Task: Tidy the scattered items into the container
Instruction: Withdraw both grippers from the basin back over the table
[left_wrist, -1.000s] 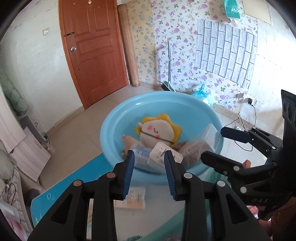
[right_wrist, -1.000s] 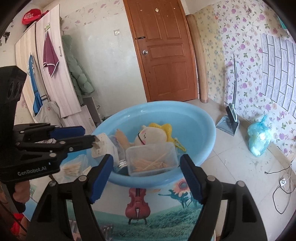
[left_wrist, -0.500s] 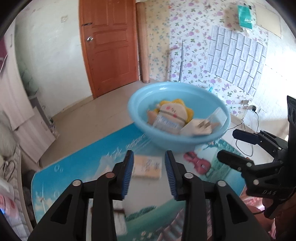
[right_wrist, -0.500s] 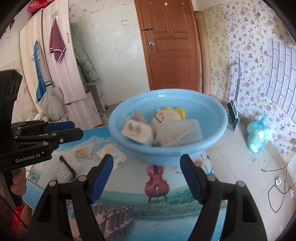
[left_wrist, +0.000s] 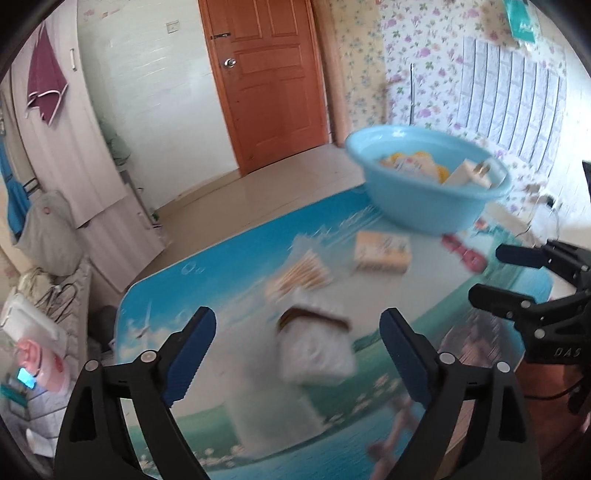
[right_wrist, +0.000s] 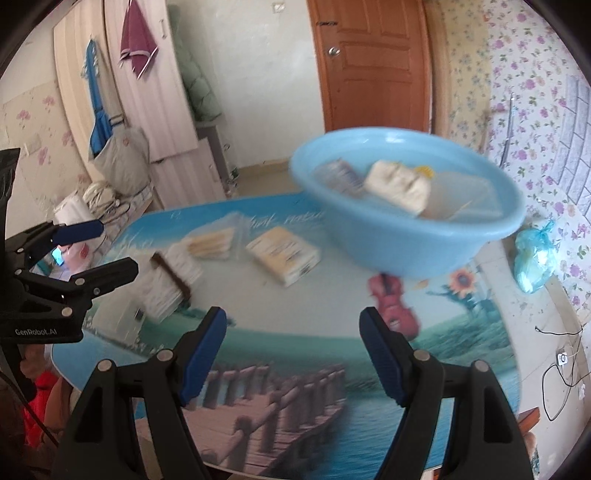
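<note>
At twelve o'clock of the table (right_wrist: 461, 332), toward its far edge: blue basin (right_wrist: 436, 251), loaded with a cream pouch (right_wrist: 399, 184), a clear box (right_wrist: 461, 195) and a blurred packet. Still out on the tabletop, near ten o'clock from the right gripper (right_wrist: 291, 354): yellow-white packet (right_wrist: 284, 254), bag of wooden sticks (right_wrist: 212, 242), white pack with brown strip (right_wrist: 170, 284). Both views smeared by motion. Left gripper (left_wrist: 299, 354) spread wide, nothing between the blue pads, white pack (left_wrist: 314, 343) lying just ahead at twelve o'clock, sticks (left_wrist: 301, 277) beyond, packet (left_wrist: 382, 251) at one o'clock. Right gripper likewise spread wide and empty, above bare printed tabletop.
</note>
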